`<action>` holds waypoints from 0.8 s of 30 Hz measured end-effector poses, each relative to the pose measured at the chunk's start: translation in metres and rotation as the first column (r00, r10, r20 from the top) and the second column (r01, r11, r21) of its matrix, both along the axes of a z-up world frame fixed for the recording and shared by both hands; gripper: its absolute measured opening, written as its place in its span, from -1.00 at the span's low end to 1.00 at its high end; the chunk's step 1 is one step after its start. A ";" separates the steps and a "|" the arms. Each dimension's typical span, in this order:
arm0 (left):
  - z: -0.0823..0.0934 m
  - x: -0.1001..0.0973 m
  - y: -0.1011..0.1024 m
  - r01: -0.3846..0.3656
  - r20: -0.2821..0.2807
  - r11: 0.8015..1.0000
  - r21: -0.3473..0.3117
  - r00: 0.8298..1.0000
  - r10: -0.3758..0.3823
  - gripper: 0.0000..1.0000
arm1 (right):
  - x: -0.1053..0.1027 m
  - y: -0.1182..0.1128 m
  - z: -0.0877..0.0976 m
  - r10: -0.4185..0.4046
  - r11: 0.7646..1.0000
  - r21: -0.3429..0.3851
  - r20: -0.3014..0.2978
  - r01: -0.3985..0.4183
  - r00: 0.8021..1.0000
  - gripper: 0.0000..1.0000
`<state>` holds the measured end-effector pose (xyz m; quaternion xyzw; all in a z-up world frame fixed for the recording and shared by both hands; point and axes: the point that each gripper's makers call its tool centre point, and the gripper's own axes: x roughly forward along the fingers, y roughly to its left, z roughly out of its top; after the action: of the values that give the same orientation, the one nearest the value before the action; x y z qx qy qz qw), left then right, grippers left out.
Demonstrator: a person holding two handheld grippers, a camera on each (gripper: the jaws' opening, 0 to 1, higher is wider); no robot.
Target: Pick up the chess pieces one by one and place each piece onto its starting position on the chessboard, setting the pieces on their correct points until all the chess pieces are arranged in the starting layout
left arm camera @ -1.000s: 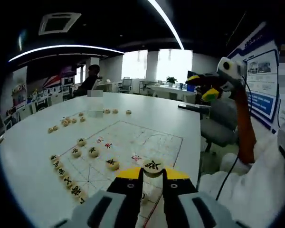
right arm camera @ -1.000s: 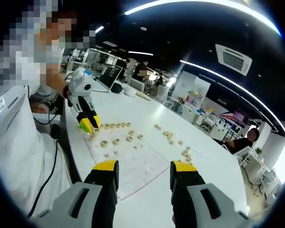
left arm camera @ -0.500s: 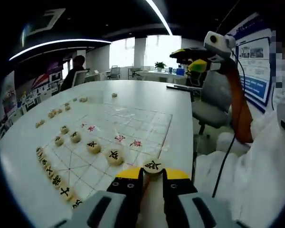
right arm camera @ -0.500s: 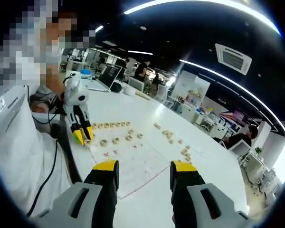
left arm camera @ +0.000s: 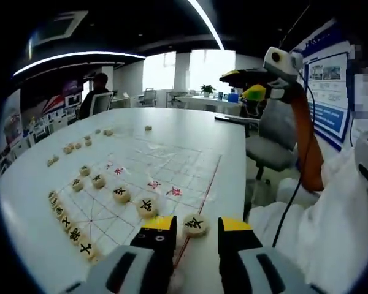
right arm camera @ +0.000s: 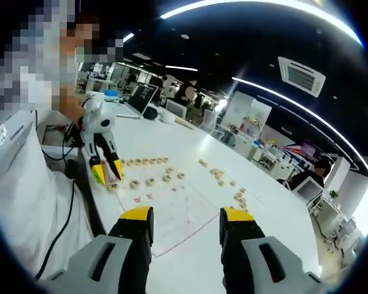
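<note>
Released since a moment ago, the round wooden chess piece point(left arm camera: 195, 224) lies between the left gripper point(left arm camera: 195, 228)'s now-wide jaws, at the chessboard point(left arm camera: 165, 177)'s five-o'clock corner.

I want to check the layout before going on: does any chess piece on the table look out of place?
Yes. One chess piece lies between the tips of the open left claw, beside the board's red border line rather than on a grid point. Several loose pieces also sit off the board, on the white table.

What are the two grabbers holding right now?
Nothing. The left gripper is open, and a chess piece sits on the table between its jaws, let go. The right gripper is open and empty, up above the chessboard.
</note>
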<state>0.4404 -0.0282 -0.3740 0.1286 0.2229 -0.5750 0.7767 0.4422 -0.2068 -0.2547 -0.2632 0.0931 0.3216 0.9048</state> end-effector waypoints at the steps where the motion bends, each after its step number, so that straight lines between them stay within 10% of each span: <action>1: 0.009 0.001 -0.001 -0.002 0.015 1.000 -0.024 1.000 0.003 -0.43 | 0.000 0.000 0.000 0.000 1.000 0.000 -0.001 0.000 1.000 -0.12; 12: 0.129 0.023 -0.002 -0.085 0.112 0.942 -0.326 0.986 0.127 -0.35 | 0.002 -0.001 -0.002 -0.003 1.000 0.003 -0.008 0.003 1.000 -0.12; 24: 0.122 0.065 0.019 -0.106 0.167 0.954 -0.279 0.973 0.157 -0.20 | 0.005 -0.001 -0.005 0.001 1.000 0.008 -0.020 0.000 1.000 -0.13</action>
<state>0.5051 -0.0097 -0.2522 0.0606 0.0769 -0.5321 0.8410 0.4469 -0.2078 -0.2598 -0.2565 0.1008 0.3249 0.9047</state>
